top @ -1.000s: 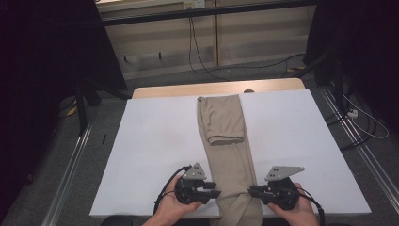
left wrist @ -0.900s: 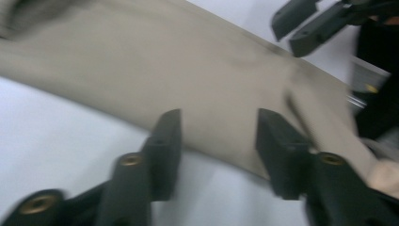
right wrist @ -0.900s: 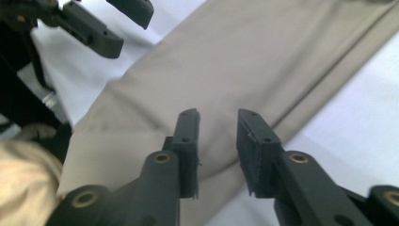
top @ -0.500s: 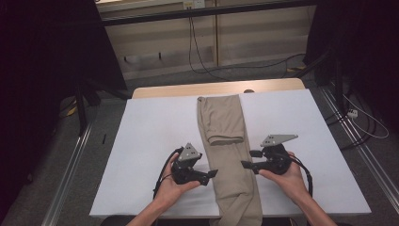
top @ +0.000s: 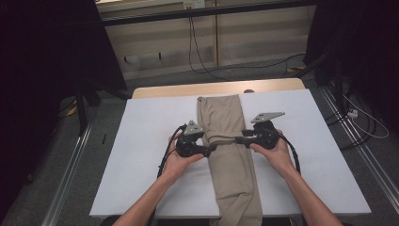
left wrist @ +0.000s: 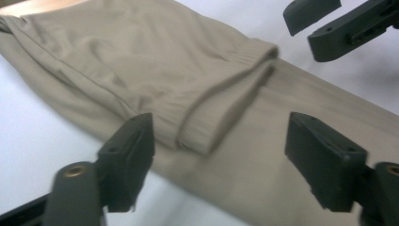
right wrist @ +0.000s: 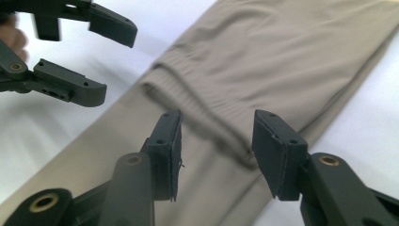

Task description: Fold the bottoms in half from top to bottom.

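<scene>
Trousers: beige trousers (top: pixel 229 146) are being laid lengthwise down the middle of the white table (top: pixel 141 141), a folded cuff (left wrist: pixel 221 113) resting across them.
Left gripper (top: pixel 211 147): being held released at the fabric's left edge, having just narrowed slightly, nothing gripped.
Right gripper (top: pixel 239 139): being held released at the right edge, likewise narrowing, nothing gripped.
Room: bare tabletop is being left on both sides.

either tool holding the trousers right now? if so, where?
No. Both the left tool and right tool stand open over the folded-back hem of the beige trousers, pads clear of the cloth. Both have just been closing slightly.
</scene>
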`<state>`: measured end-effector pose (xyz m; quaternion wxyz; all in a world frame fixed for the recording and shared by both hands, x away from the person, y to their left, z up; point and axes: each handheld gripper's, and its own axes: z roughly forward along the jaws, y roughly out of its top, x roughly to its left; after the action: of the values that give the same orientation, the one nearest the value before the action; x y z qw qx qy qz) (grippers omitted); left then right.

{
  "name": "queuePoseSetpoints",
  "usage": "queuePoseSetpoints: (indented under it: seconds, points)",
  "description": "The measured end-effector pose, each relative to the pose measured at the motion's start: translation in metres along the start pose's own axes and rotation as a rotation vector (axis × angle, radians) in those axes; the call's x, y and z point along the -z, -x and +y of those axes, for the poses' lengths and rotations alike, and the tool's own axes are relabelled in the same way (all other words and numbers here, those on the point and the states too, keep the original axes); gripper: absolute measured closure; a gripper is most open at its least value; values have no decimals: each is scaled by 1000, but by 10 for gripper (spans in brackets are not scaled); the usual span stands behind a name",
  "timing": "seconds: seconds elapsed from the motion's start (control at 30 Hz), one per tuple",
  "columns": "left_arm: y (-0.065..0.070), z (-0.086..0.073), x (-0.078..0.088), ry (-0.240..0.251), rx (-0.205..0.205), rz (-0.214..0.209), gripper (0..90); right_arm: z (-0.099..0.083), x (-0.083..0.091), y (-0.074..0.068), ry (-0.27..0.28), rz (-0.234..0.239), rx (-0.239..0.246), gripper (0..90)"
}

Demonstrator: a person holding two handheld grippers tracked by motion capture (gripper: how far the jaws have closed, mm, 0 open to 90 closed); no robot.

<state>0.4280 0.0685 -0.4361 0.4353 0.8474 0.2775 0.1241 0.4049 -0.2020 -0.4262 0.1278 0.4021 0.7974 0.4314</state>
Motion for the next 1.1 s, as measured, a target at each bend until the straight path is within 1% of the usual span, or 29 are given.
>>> queuePoseSetpoints:
  seconds: [0.03,0.07,0.1,0.17,0.2,0.23,0.3,0.37,0.4,0.47,0.53,0.6,0.63,0.7,0.73,0.77,0.8,0.87,0.9,1.03,1.1]
  points:
    - [-1,2,-4,-10,3,-6,274,2,-4,2,-7,-6,3,554]
    - [-3,3,-6,-9,-5,3,303,5,-8,5,-16,-19,9,555]
    - [-5,3,-9,-11,-5,2,325,7,-13,8,-26,-35,11,559]
    - [-9,4,-14,-7,14,-7,329,11,-20,11,-29,-34,12,584]
    - [-12,3,-16,-16,15,-8,352,13,-22,12,-38,-35,14,625]
    - [-13,2,-18,-29,7,19,383,14,-24,12,-43,-36,24,645]
    - [-18,0,-22,-51,9,-8,369,15,-27,12,-51,-41,32,669]
    - [-21,-3,-24,-61,10,-5,421,13,-30,12,-70,-52,46,701]
    - [-22,-4,-25,-57,22,-9,455,11,-32,13,-81,-53,47,712]
    - [-25,-4,-25,-29,40,-7,531,8,-35,15,-94,-61,49,737]
    - [-27,-4,-27,-22,26,3,600,8,-36,16,-88,-63,37,740]
    - [-29,-3,-30,-8,44,10,661,9,-38,15,-92,-69,49,745]
    - [-31,-1,-30,-8,53,5,688,9,-38,15,-91,-67,53,745]
    - [-34,3,-33,-9,62,1,725,9,-37,15,-83,-58,48,726]
    - [-35,4,-33,-23,58,-5,739,10,-37,15,-76,-49,42,680]
    - [-36,6,-35,-20,70,-6,752,10,-36,15,-72,-43,39,628]
    - [-37,8,-36,-27,73,-12,763,10,-35,14,-65,-30,33,575]
    - [-39,12,-38,-33,96,-23,776,11,-34,12,-58,-14,42,508]
    - [-40,13,-40,-27,111,-26,782,11,-34,11,-56,-9,50,488]
    - [-46,16,-42,-39,147,-46,788,7,-38,12,-76,-36,80,469]
    - [-47,16,-43,-40,151,-47,788,4,-42,13,-92,-69,83,518]
